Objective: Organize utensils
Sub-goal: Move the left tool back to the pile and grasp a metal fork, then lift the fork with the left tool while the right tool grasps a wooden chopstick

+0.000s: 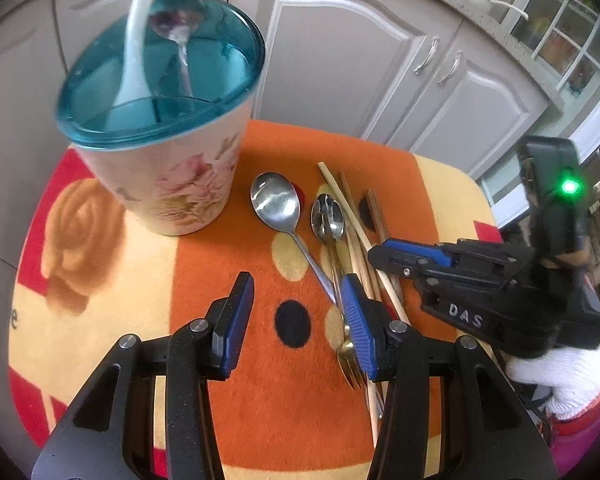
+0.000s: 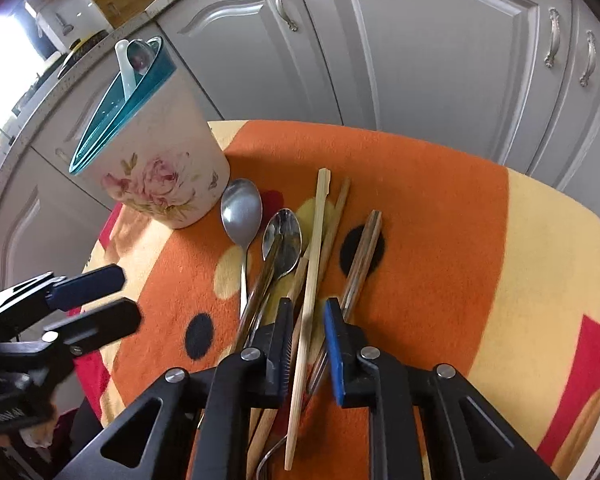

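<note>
Down over the pile we go: the right gripper [image 2: 306, 336] straddles a pale bamboo chopstick [image 2: 308, 280], its jaws narrow, one on each side of the stick. Whether the pads actually press on it cannot be told from here; a thin gap shows on both sides in the right wrist view.

The landmark is the floral utensil holder [image 1: 168, 184], standing upright on the orange, yellow and red blanket [image 1: 260, 400] that covers the desk. Its teal lid [image 1: 160, 92] is on, and a white plastic spoon [image 1: 134, 52] and a metal spoon [image 1: 180, 40] poke up out of it.

Just beside the holder's base lies a large steel spoon [image 1: 276, 200], bowl toward the holder. Next out from the holder is a smaller spoon [image 1: 327, 216], with other metal handles crossing it. Beyond that come the light chopsticks, then a darker wooden pair [image 2: 364, 256], the farthest from the holder. A gold fork [image 1: 350, 364] lies in the same heap, tines toward the camera.

The left gripper [image 1: 296, 312] hangs over the blanket on the near side of the holder, jaws spread, nothing between them; its right finger sits over the spoon handles. A white-gloved hand [image 1: 560, 376] carries the right gripper in from the side away from the holder. Grey cabinet doors [image 2: 420, 60] stand behind the holder.
</note>
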The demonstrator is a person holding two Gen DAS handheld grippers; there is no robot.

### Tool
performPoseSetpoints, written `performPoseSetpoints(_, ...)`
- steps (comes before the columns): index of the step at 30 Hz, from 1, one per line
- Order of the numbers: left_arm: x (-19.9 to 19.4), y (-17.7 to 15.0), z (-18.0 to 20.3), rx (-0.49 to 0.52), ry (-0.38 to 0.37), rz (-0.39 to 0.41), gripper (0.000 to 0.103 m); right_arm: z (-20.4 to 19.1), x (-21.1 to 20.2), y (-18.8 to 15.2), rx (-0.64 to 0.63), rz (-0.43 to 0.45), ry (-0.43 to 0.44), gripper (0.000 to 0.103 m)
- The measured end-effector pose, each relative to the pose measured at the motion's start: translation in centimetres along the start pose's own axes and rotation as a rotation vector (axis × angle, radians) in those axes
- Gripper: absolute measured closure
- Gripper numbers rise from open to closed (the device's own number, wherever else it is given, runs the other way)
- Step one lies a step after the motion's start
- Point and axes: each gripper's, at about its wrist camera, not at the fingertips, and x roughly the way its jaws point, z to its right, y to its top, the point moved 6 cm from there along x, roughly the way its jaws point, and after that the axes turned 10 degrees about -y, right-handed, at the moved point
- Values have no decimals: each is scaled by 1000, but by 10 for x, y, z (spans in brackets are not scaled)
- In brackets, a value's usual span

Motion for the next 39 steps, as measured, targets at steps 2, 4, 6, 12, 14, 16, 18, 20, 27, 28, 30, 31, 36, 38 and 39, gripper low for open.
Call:
performPoseSetpoints(2, 8, 2, 0, -5, 5, -12, 58, -3, 2, 0, -17, -10, 4, 87)
performPoseSetpoints(4, 15, 3, 0, -7, 7, -22, 58, -4, 6, 1, -34, -11, -8, 87)
performPoseSetpoints(6, 23, 4, 3, -2, 14, -33, 58, -2, 9, 3, -19, -7, 7, 87)
performPoseSetpoints(12, 38, 7, 6, -1, 15, -52, 58, 13, -7, -8, 26, 11, 49, 99)
performPoseSetpoints(14, 43, 8, 6, -5, 12, -62, 58, 21, -20, -12, 61, 36, 57, 99)
performPoseSetpoints(16, 48, 9, 8, -5, 9, -69, 58, 35, -31, -21, 100, 49, 55, 99)
performPoseSetpoints(18, 53, 10, 9, -1, 12, -75, 58, 53, -40, -37, 140, 41, 14, 99)
performPoseSetpoints(20, 59, 12, 10, -1, 8, -83, 58, 64, -44, -51, 175, 26, -13, 99)
performPoseSetpoints(27, 69, 15, 8, -26, 21, -83, 66, 69, -42, -79, 144, -31, -50, 99)
performPoseSetpoints(28, 69, 17, 8, -34, 17, -83, 66, 70, -42, -76, 142, -22, -49, 96)
performPoseSetpoints(30, 70, 19, 9, -36, 22, -80, 66, 65, -43, -60, 133, 4, -36, 89)
performPoseSetpoints(31, 71, 20, 9, -32, 27, -80, 66, 62, -44, -52, 123, 17, -30, 82)
performPoseSetpoints(36, 76, 23, 11, -26, 49, -82, 77, 46, -16, -15, 4, -19, -75, 80)
performPoseSetpoints(38, 75, 22, 7, -28, 54, -83, 88, 42, -3, -7, -31, -41, -96, 80)
performPoseSetpoints(39, 75, 22, 7, -29, 50, -80, 90, 41, 1, -5, -46, -47, -99, 80)
